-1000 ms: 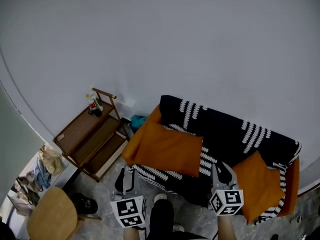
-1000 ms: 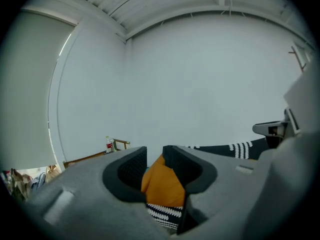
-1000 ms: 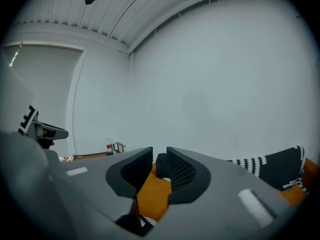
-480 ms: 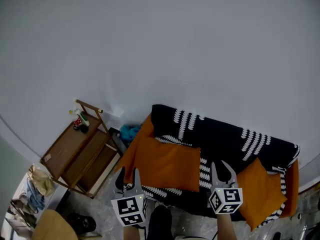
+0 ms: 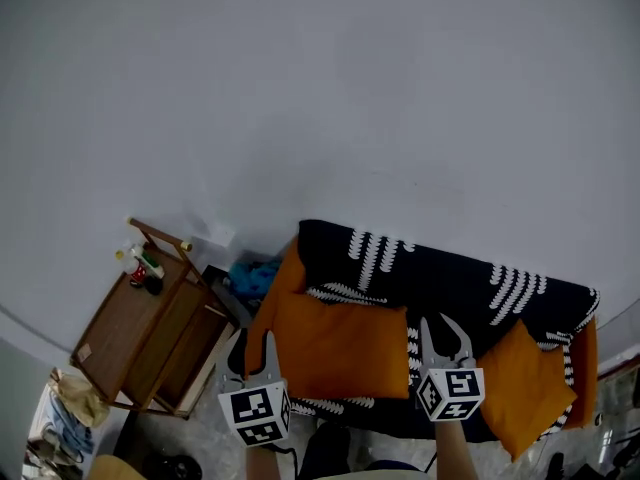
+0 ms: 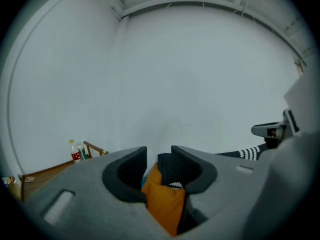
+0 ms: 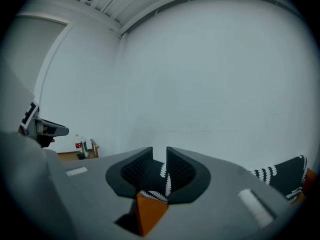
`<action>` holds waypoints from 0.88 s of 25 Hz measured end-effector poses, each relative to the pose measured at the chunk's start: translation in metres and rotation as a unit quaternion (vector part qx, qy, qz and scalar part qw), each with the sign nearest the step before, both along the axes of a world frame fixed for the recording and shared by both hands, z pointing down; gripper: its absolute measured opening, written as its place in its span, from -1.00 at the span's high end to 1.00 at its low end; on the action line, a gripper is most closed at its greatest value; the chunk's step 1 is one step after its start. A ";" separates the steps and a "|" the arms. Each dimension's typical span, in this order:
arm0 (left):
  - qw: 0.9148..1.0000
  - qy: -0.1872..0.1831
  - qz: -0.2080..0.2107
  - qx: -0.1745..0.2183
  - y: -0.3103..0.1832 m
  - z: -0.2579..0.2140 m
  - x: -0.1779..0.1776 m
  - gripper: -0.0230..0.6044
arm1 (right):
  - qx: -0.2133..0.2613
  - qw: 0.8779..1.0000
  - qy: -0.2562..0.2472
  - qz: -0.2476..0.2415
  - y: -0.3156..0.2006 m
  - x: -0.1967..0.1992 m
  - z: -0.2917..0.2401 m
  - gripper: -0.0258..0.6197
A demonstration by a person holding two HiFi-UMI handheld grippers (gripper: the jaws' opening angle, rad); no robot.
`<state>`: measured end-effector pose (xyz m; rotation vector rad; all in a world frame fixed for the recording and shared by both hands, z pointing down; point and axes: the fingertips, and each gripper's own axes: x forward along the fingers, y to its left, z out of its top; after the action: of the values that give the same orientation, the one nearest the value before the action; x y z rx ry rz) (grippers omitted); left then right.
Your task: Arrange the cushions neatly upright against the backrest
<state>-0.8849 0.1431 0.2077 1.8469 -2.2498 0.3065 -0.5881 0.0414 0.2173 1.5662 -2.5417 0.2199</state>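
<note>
An orange sofa draped with a black throw [image 5: 440, 273] with white patterns stands against the wall. One orange cushion [image 5: 340, 343] lies flat on the left of the seat. A second cushion [image 5: 525, 378] leans at the right end. My left gripper [image 5: 252, 346] hovers at the sofa's front left, jaws apart and empty; in the left gripper view [image 6: 159, 156] the orange cushion [image 6: 165, 204] shows beyond the gap. My right gripper [image 5: 443, 330] hangs between the two cushions with a narrow gap and nothing held; through its jaws [image 7: 159, 156] I see throw [image 7: 162, 176] and orange fabric [image 7: 150, 211].
A wooden side table [image 5: 150, 318] with shelves stands left of the sofa, with bottles [image 5: 145, 266] on its top. A teal object [image 5: 255, 273] sits between table and sofa. Bags and shoes [image 5: 70, 418] lie at the bottom left. A plain wall rises behind.
The head view has tilted up, so the sofa and side table sit lower and further left. Both grippers now stand closer to the sofa's front. Their jaws have not changed.
</note>
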 end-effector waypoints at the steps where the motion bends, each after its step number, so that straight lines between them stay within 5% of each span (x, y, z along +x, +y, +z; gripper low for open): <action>1: 1.000 0.002 0.003 -0.003 -0.007 0.004 -0.004 0.43 | -0.003 1.000 0.002 0.003 -0.006 -0.004 0.003 0.68; 22: 0.994 0.031 0.021 -0.098 -0.118 0.090 -0.027 0.43 | -0.093 0.995 0.041 0.024 -0.110 -0.012 0.085 0.64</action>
<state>-0.9120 0.0254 0.2977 1.7777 -2.0622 0.4542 -0.5999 -0.0686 0.3027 1.5331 -2.3495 0.3778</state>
